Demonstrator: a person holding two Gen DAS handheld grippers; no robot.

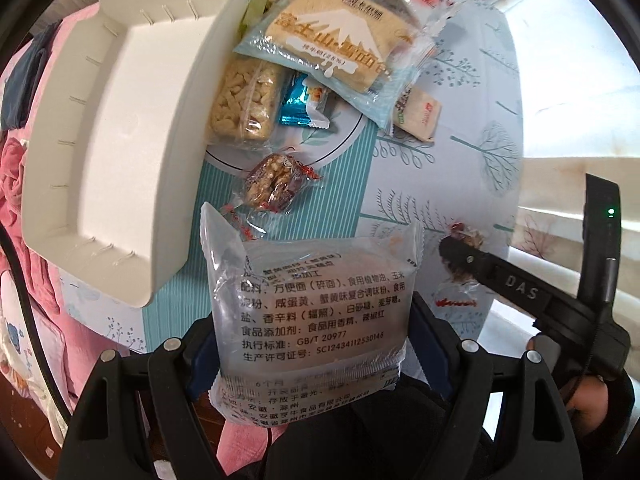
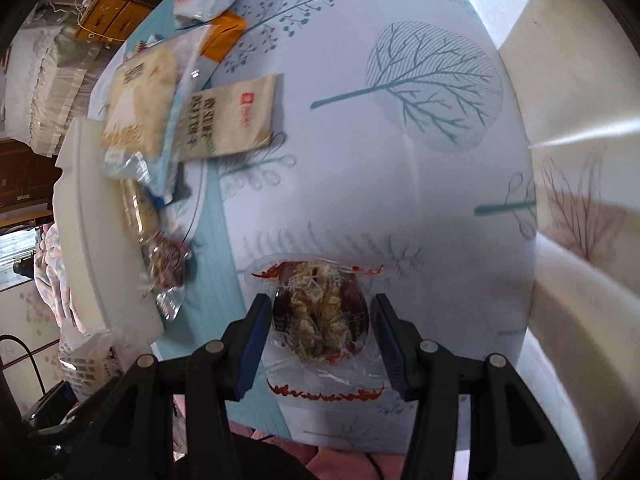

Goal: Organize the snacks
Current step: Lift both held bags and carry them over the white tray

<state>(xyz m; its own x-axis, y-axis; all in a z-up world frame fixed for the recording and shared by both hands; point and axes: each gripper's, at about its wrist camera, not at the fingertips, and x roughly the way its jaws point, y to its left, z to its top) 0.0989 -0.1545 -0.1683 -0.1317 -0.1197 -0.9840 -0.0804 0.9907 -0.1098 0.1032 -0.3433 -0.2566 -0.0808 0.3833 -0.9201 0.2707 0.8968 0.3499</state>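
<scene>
My left gripper (image 1: 310, 344) is shut on a clear snack packet with black Chinese print (image 1: 316, 304), held above the table just right of the white tray's near corner. The white plastic tray (image 1: 108, 128) lies at the left with nothing in it. My right gripper (image 2: 318, 320) is open around a walnut-date snack in clear wrap with red trim (image 2: 320, 320) that lies on the tablecloth; the blue pads stand a little apart from its sides. It also shows in the left wrist view (image 1: 460, 240) at the right gripper's tip.
A pile of snacks lies right of the tray: a Fuji-mountain bread pack (image 1: 336, 40), a rice-crisp bar (image 1: 244, 100), a blue-wrapped candy (image 1: 300, 106), a beige biscuit pack (image 2: 228, 120), another walnut-date (image 1: 276, 182). Pink bedding (image 1: 24, 184) lies beyond the table's left edge.
</scene>
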